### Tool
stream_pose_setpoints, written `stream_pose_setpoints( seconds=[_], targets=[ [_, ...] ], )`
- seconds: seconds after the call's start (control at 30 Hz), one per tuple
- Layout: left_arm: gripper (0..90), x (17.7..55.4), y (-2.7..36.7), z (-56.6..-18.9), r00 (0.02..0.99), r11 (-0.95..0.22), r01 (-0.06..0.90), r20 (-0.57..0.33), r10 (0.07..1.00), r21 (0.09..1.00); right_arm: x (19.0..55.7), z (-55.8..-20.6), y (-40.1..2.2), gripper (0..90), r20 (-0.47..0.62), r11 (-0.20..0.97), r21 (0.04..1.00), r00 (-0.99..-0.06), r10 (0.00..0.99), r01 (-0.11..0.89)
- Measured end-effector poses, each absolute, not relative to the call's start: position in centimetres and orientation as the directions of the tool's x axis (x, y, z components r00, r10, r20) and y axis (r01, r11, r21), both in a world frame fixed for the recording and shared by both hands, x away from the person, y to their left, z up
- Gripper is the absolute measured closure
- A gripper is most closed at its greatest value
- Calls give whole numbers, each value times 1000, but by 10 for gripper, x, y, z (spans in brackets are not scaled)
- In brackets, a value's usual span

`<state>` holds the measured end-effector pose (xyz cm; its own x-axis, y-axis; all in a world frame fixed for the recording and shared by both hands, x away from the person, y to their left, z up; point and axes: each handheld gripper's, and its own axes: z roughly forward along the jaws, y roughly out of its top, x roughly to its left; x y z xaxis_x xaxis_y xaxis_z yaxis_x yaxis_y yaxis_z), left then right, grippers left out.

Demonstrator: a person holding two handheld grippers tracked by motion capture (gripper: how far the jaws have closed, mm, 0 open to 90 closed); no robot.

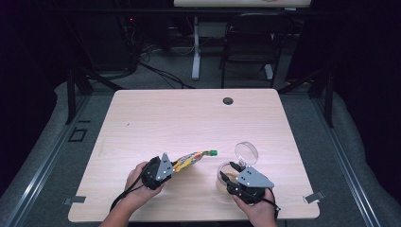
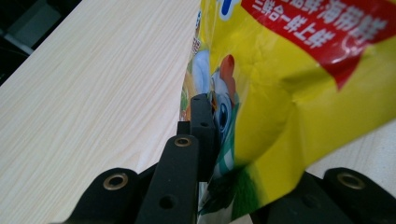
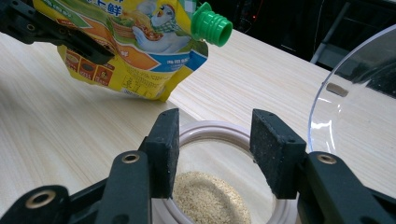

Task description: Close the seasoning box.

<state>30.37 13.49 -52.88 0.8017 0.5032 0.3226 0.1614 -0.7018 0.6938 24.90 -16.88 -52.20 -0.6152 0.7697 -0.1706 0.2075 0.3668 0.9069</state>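
My left gripper (image 1: 171, 166) is shut on the lower end of a yellow printed pouch (image 1: 189, 160). The pouch is lifted off the table, and its green screw cap (image 1: 213, 152) points right toward the jar. Close up, the pouch (image 2: 299, 93) is pinched by the left gripper (image 2: 212, 119). My right gripper (image 1: 231, 178) is shut on a clear jar (image 1: 222, 172) whose hinged round lid (image 1: 246, 153) stands open. In the right gripper view the pads sit on either side of the jar rim (image 3: 210, 129), with pale grains (image 3: 210, 198) inside. The green cap (image 3: 212, 23) hangs above and beyond the jar.
The light wooden table (image 1: 189, 113) has a round cable hole (image 1: 228, 100) near its far edge. Both hands work close to the near edge. A dark chair (image 1: 250, 42) and a table leg stand on the floor beyond.
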Motion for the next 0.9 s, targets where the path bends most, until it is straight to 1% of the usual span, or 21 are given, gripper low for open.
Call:
stream_pose_setpoints(
  seconds=[0.17, 0.23, 0.4, 0.57, 0.67, 0.77, 0.9],
  targets=[
    [863, 308, 140, -529, 800, -665, 194, 277, 533, 721, 249, -522, -169, 526, -166, 362, 908, -614, 772, 209],
    [862, 310, 143, -530, 796, -630, 223, 234, 558, 743, 249, -523, -169, 526, -165, 361, 909, -613, 773, 209],
    [858, 316, 152, -532, 788, -579, 273, 167, 593, 769, 249, -523, -170, 525, -160, 355, 911, -612, 775, 212],
    [854, 323, 162, -534, 769, -495, 354, 55, 637, 794, 250, -523, -170, 526, -158, 354, 910, -611, 775, 214],
    [853, 326, 169, -536, 760, -457, 383, 7, 649, 802, 249, -523, -170, 526, -161, 357, 909, -610, 776, 214],
    [850, 328, 171, -538, 749, -449, 393, 3, 663, 802, 249, -523, -170, 526, -158, 354, 910, -610, 776, 215],
    [844, 330, 175, -539, 741, -423, 418, -33, 670, 804, 249, -523, -171, 526, -156, 353, 910, -608, 779, 218]
  ],
)
